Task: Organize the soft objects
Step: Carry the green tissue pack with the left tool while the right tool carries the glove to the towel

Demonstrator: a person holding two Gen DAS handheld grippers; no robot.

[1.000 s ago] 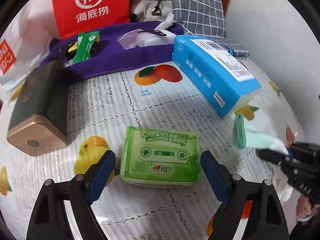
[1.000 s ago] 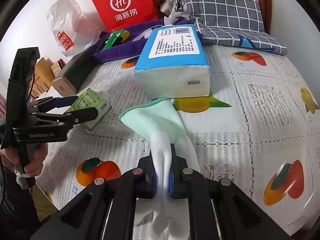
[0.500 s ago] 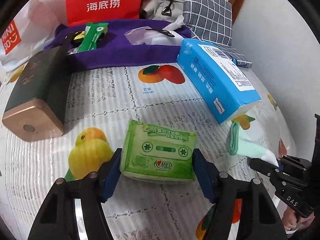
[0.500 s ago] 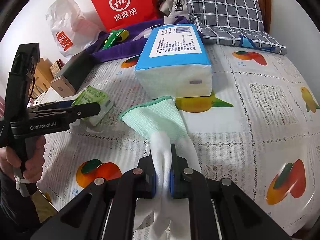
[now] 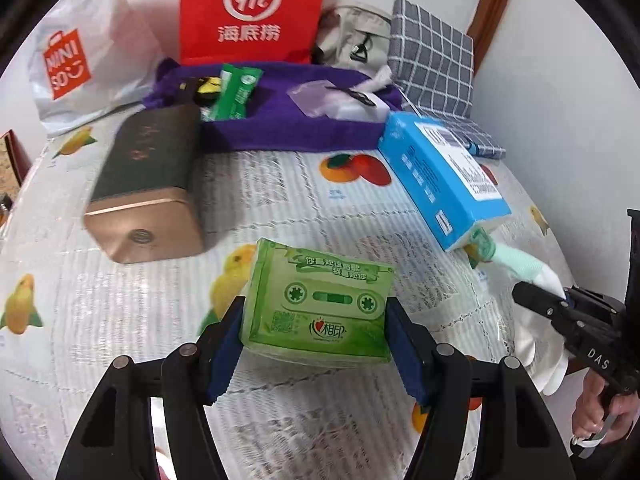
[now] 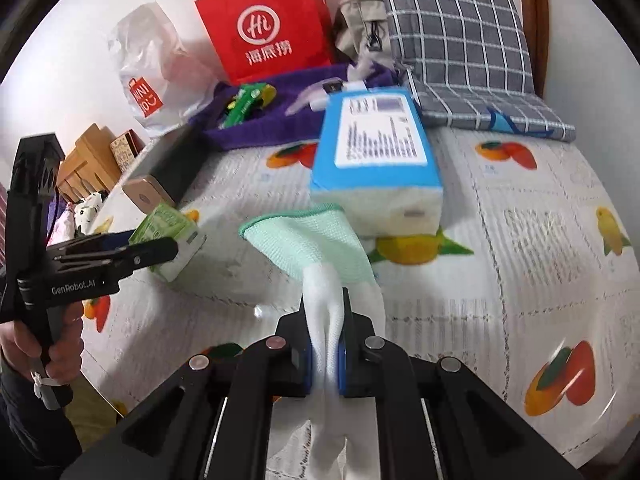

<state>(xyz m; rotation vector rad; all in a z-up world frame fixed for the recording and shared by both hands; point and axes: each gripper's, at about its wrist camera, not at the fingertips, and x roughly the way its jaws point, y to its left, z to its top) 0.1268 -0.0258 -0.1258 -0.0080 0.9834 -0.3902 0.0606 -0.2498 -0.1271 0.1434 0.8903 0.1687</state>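
My left gripper [image 5: 314, 344] is shut on a green tissue pack [image 5: 320, 300] with a cassette print, its blue pads pressing both short ends; the pack is tilted and lifted off the fruit-print tablecloth [image 5: 140, 312]. The same pack [image 6: 172, 236] shows at the left of the right wrist view, in the left gripper [image 6: 152, 248]. My right gripper [image 6: 325, 354] is shut on a white glove [image 6: 324, 300] with a mint green cuff [image 6: 308, 240], which hangs forward above the cloth. The glove [image 5: 516, 260] also appears at the right of the left wrist view.
A large blue tissue pack [image 5: 440, 184] lies right of centre. A dark box with a gold end [image 5: 148, 188] lies at the left. Behind are a purple tray [image 5: 288, 128] with small items, a red paper bag [image 5: 248, 12], a white plastic bag [image 5: 76, 68] and a checked cushion [image 6: 460, 48].
The left jaws closed onto the green tissue pack and raised it, tilted, off the cloth. The right gripper rose a little with the glove, so the cuff now hangs clear.
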